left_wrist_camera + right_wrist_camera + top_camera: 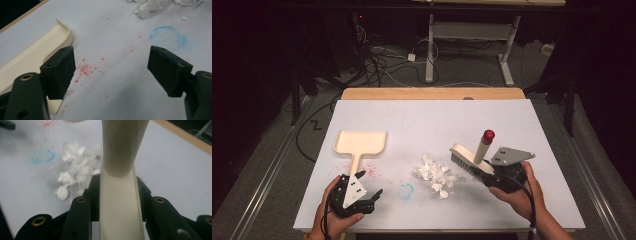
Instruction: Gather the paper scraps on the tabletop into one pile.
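Brush (471, 159) standing clamped in right gripper (507, 176), bristles touching paper scraps (435, 176) mid-surface; left gripper (357, 196) hovering spread at dustpan (360, 143) handle. Left gripper view: jaws gaping apart, holding nothing, dustpan (30, 60) lying beside one jaw, red specks (85, 70) between. Right gripper view: jaws pinching brush (121, 202) body, scraps (72, 170) lying beyond.

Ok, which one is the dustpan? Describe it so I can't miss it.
Start at the white table and go to its left half. The dustpan lies flat there, a cream tray with its handle pointing toward the left claw. Unlike the brush by the paper scraps, it has no bristles.
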`<state>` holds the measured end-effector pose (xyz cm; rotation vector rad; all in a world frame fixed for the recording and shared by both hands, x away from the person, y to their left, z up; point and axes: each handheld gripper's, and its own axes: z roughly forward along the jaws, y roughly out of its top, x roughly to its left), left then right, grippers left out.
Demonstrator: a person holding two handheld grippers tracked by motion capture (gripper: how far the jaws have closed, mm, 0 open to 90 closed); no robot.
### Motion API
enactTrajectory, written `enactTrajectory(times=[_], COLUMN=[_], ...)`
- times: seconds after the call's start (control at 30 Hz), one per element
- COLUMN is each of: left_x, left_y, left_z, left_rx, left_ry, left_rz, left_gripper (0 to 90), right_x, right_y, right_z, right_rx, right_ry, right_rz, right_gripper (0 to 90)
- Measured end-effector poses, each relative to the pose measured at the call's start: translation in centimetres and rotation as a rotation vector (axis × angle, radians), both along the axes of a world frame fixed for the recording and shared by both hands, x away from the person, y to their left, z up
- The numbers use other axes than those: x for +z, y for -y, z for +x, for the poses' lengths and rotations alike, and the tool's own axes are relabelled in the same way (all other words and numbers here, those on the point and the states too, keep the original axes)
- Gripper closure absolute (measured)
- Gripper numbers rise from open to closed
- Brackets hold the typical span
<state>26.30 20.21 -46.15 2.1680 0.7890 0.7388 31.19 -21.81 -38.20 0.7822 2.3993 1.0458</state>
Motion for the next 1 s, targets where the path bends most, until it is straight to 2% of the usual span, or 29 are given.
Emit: enactTrajectory(times=[0.2,0.27,0.4,0.5,0.53,0.6,0.63,0.7,0.73,0.8,0.87,1.0], left_x=[-0.1,-0.1,-0.2,-0.2,-0.2,-0.2,-0.2,-0.2,-0.2,-0.2,-0.2,-0.2], left_y=[0.2,0.4,0.5,0.6,0.6,0.7,0.6,0.6,0.6,0.5,0.4,0.2], left_z=[0.0,0.0,0.1,0.2,0.2,0.2,0.2,0.1,0.1,0.1,0.1,0.1], left_rx=[-0.005,-0.012,-0.017,-0.023,-0.027,-0.028,-0.03,-0.03,-0.03,-0.03,-0.03,-0.028], left_ry=[-0.005,-0.008,-0.012,-0.016,-0.017,-0.016,-0.015,-0.014,-0.014,-0.014,-0.014,-0.015], left_rz=[0.007,0.012,0.018,0.022,0.025,0.026,0.024,0.023,0.025,0.026,0.022,0.017], left_gripper=[21.3,21.4,21.3,21.3,21.3,21.4,21.3,21.4,21.3,21.3,21.3,21.4], right_x=[-1.3,-1.6,-2.1,-2.5,-2.8,-2.9,-3.0,-2.9,-2.9,-2.8,-2.8,-2.4], right_y=[1.9,2.5,3.0,2.5,1.8,1.3,0.0,-1.2,-1.9,-3.2,-4.3,-5.5], right_z=[-1.6,-1.6,-1.4,-1.2,-1.1,-1.1,-1.1,-1.0,-1.0,-0.9,-0.5,0.1], right_rx=[0.06,0.069,0.081,0.078,0.103,0.109,0.138,0.18,0.186,0.192,0.2,0.201], right_ry=[-0.06,-0.061,-0.088,-0.085,-0.099,-0.099,-0.091,-0.104,-0.11,-0.078,-0.061,-0.037], right_rz=[-0.054,-0.101,-0.118,-0.135,-0.119,-0.117,-0.117,-0.087,-0.08,-0.099,-0.092,-0.09], right_gripper=[67.8,67.8,67.8,67.8,67.8,67.8,67.8,67.8,67.8,67.8,67.8,67.7])
